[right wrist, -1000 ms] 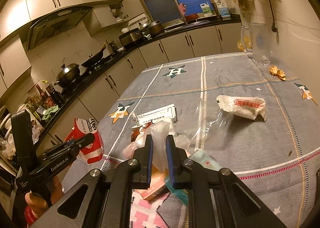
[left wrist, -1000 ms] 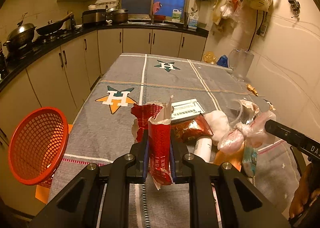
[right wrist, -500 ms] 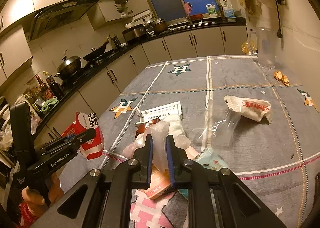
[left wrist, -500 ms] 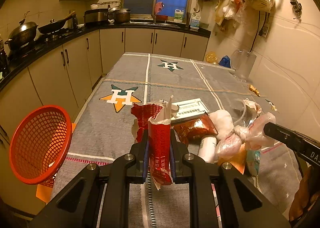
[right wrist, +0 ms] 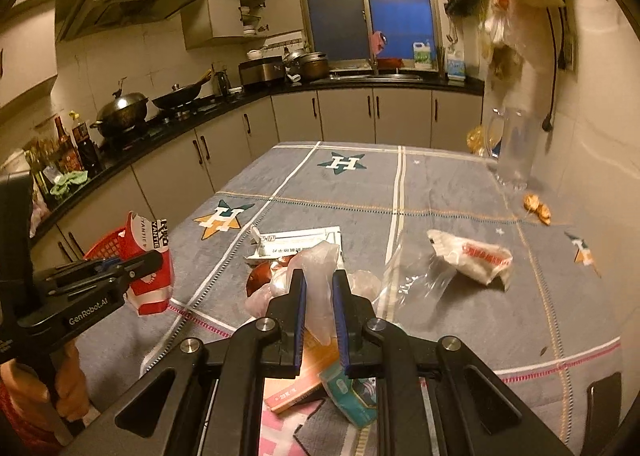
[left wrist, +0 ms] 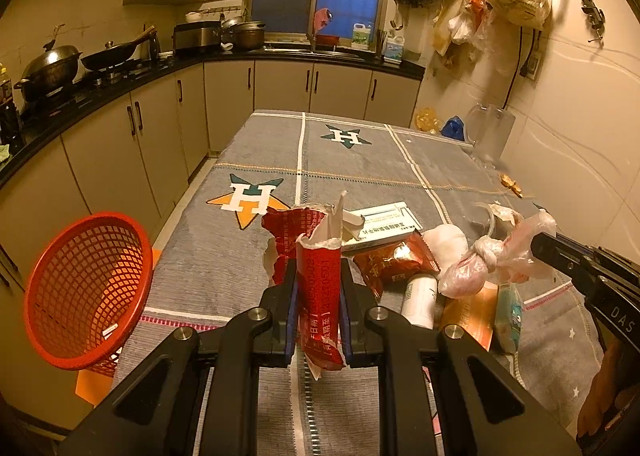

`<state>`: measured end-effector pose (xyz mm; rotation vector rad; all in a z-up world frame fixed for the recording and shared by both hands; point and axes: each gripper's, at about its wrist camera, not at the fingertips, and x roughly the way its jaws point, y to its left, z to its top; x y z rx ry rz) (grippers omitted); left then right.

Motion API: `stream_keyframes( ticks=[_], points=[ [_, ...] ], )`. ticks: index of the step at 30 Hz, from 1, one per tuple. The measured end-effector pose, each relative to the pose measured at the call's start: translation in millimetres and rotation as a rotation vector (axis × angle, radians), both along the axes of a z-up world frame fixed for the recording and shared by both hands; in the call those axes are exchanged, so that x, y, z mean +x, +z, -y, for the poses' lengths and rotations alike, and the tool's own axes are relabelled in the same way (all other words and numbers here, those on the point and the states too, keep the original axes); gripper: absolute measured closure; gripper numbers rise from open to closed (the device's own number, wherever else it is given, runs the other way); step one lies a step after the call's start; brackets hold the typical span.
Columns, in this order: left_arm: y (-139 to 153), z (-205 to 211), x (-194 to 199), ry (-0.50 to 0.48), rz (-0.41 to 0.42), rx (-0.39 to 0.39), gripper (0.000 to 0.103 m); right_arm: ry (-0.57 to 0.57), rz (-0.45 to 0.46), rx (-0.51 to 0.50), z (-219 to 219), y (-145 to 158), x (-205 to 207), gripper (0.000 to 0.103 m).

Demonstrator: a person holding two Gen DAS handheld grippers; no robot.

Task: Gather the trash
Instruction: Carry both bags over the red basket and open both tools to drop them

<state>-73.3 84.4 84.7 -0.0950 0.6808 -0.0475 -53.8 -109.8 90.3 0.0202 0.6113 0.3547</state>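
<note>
My left gripper (left wrist: 319,280) is shut on a torn red wrapper (left wrist: 318,296) and holds it above the table's near left edge. It also shows in the right wrist view (right wrist: 150,260). My right gripper (right wrist: 319,288) is shut on a knotted clear plastic bag (right wrist: 318,304), lifted over a heap of trash; the bag shows in the left wrist view (left wrist: 484,260). A red mesh basket (left wrist: 86,288) hangs tilted off the table's left side, lower than the wrapper.
The heap holds a red snack packet (left wrist: 394,260), a white bottle (left wrist: 420,298), a white box (left wrist: 386,222), an orange carton (right wrist: 298,388) and a teal packet (right wrist: 352,396). A white wrapper (right wrist: 470,256) and clear film (right wrist: 412,280) lie right. A glass jug (right wrist: 512,148) stands by the wall.
Both grippers have risen a little with their loads, still shut. The basket now looks slightly closer to the left gripper.
</note>
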Motion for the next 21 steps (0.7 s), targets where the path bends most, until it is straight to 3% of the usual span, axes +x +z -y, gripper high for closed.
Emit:
stream_keyframes(
  ticks=[11, 21],
  points=[
    [9.5, -24.8, -10.6, 0.061, 0.03, 0.015, 0.087, 0.079, 0.041, -0.08, -38.6, 10.8, 1.3, 0.089],
    [15.9, -80.7, -25.8, 0.177, 0.054, 0.017, 0.087, 0.256, 0.058, -0.065, -108.2, 29.2, 5.2, 0.089]
  ],
)
